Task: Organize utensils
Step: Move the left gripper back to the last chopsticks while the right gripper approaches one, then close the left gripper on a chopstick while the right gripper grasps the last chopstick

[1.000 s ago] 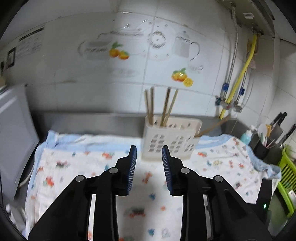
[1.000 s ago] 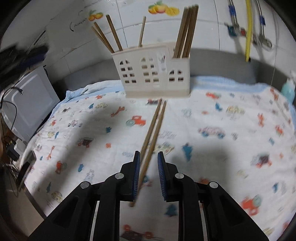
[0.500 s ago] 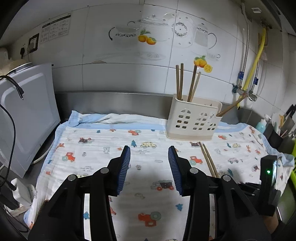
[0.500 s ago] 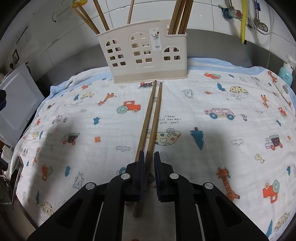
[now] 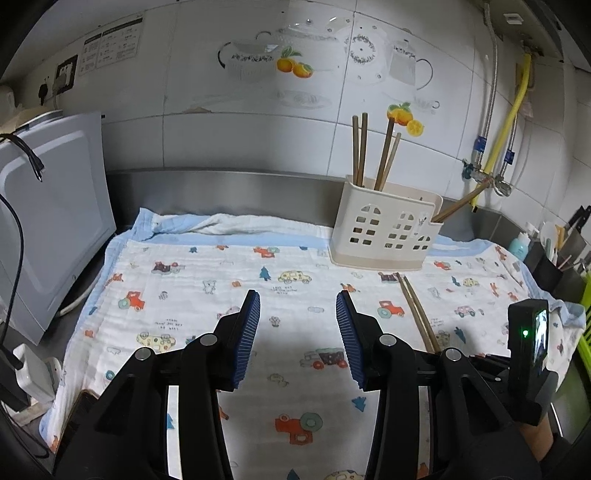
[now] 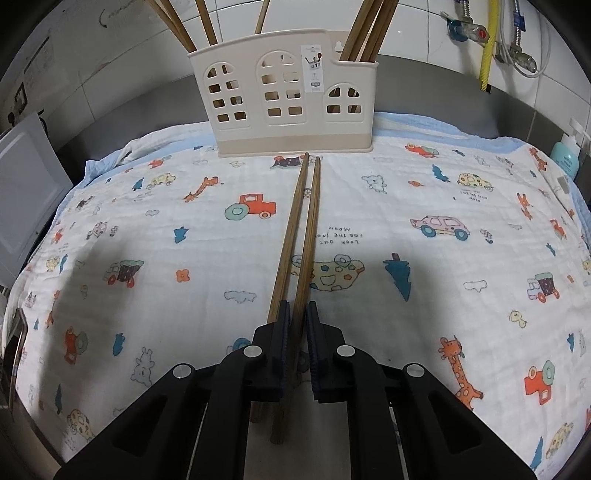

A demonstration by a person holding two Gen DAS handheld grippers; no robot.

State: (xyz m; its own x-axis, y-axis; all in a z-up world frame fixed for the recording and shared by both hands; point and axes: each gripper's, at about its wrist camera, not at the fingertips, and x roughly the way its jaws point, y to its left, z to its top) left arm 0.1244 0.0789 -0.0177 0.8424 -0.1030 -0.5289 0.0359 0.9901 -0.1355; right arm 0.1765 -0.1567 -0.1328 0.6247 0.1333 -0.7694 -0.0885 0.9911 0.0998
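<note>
Right gripper: the black two-finger right gripper [image 6: 297, 325] had just been closing, and there it was, its blue pads clamped on one of the pair of brown wooden chopsticks [image 6: 301, 236] near the butt end.
Which stick: the right-hand one sat between the pads; the left-hand one ran just outside the left finger (close call, but that was how it read).
Chopsticks' place: both lay side by side on the white cartoon-print cloth [image 6: 424, 192], thin tips pointing at the base of the cream plastic utensil holder with arched cut-outs [image 6: 284, 99] and stopping just short of it.
Holder: it stood upright at the far edge of the cloth, with more brown chopsticks [image 6: 364, 33] already leaning in its compartments.
Left gripper: the black left gripper with ribbed blue pads [image 5: 297, 332] had just been opening; jaws apart, nothing between them, over bare cloth well left of the pair.
Backdrop: white tiled wall with fruit decals [image 5: 295, 68], a yellow hose [image 5: 511, 122] at the right.
</note>
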